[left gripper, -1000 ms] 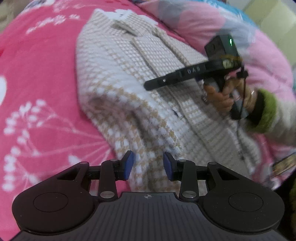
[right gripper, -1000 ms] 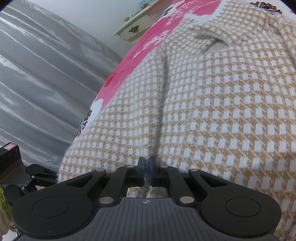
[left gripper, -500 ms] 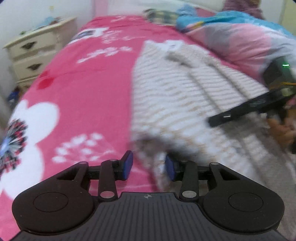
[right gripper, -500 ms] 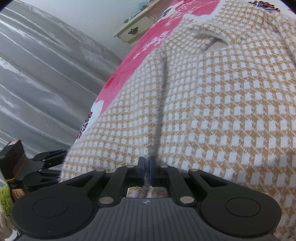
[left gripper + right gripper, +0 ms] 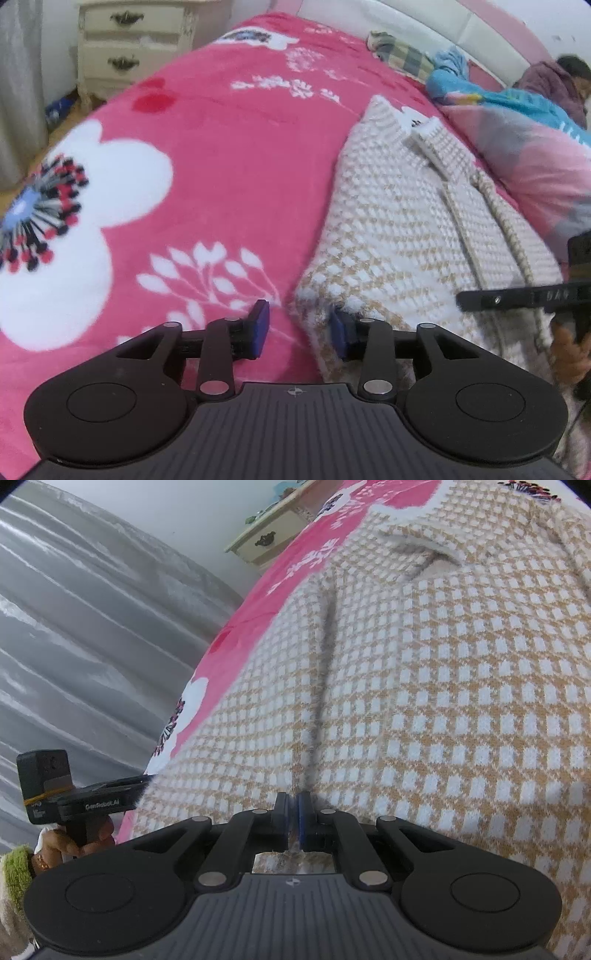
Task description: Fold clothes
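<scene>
With the right gripper [image 5: 294,821] clamped on the tan-and-white checked knit sweater [image 5: 399,236] and the left gripper [image 5: 299,332] spread apart astride its corner, a one-sided pull could skew the fold

A bed [image 5: 424,22] carried everything, its top covered by a pink blanket [image 5: 229,155] printed with large white flowers and white sprigs. On the blanket, toward the right, lay a tan-and-white checked sweater [image 5: 391,229], stretched from the near edge toward the far end. Just right of the sweater a pink, grey and blue quilt [image 5: 517,155] was bunched along the bed's right side. At the far end, near the padded headboard, sat a small checked cloth [image 5: 402,51], well apart from the sweater.
</scene>
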Motion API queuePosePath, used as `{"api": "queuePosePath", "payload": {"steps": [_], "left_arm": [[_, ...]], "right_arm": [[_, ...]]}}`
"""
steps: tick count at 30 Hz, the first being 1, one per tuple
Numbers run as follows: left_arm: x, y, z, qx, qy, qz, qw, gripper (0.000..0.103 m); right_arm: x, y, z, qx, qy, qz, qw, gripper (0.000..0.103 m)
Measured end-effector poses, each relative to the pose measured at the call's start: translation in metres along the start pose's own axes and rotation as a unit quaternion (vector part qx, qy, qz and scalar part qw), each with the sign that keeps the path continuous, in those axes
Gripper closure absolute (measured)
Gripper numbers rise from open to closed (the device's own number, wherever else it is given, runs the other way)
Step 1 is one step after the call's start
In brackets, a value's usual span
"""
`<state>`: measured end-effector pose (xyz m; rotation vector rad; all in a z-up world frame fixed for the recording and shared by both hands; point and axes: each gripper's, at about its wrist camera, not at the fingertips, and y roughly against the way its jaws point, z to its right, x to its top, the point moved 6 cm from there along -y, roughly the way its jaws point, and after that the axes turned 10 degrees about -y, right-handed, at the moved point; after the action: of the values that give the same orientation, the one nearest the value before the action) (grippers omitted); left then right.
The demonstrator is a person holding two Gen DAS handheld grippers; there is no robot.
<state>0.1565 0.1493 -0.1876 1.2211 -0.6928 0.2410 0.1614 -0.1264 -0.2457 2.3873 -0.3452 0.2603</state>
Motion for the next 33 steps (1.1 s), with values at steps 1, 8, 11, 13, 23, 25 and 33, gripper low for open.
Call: {"api": "queuePosePath", "payload": {"steps": [1, 8, 11, 13, 23, 25, 33], "left_arm": [[0.000, -0.003, 0.003, 0.004, -0.007, -0.002, 1.0000, 0.064], [0.011, -0.007, 0.006, 0.003, -0.028, 0.009, 0.9996, 0.062], [0.006, -0.003, -0.008, 0.003, -0.007, -0.009, 0.9999, 0.061], [0.003, -0.001, -0.017, 0.003, 0.008, -0.021, 0.9998, 0.059], [0.007, 0.036, -0.012, 0.002, 0.047, -0.005, 0.9989, 0.046], [0.009, 0.047, -0.005, -0.001, 0.047, 0.011, 0.9989, 0.046], [-0.004, 0.016, 0.035, -0.001, 0.001, -0.036, 0.9994, 0.045]], "right_arm": [[0.000, 0.000, 0.000, -0.001, -0.001, 0.000, 1.000, 0.097], [0.000, -0.004, 0.002, -0.010, -0.009, 0.001, 1.000, 0.097], [0.000, -0.004, -0.001, -0.005, -0.016, -0.002, 1.000, 0.096], [0.000, -0.003, -0.006, -0.008, -0.010, -0.003, 1.000, 0.096], [-0.003, 0.017, -0.020, -0.066, 0.058, 0.031, 0.996, 0.095], [-0.006, 0.024, -0.038, -0.069, 0.100, 0.052, 0.991, 0.095], [-0.068, -0.003, -0.096, -0.076, 0.309, 0.009, 0.948, 0.094]]}}
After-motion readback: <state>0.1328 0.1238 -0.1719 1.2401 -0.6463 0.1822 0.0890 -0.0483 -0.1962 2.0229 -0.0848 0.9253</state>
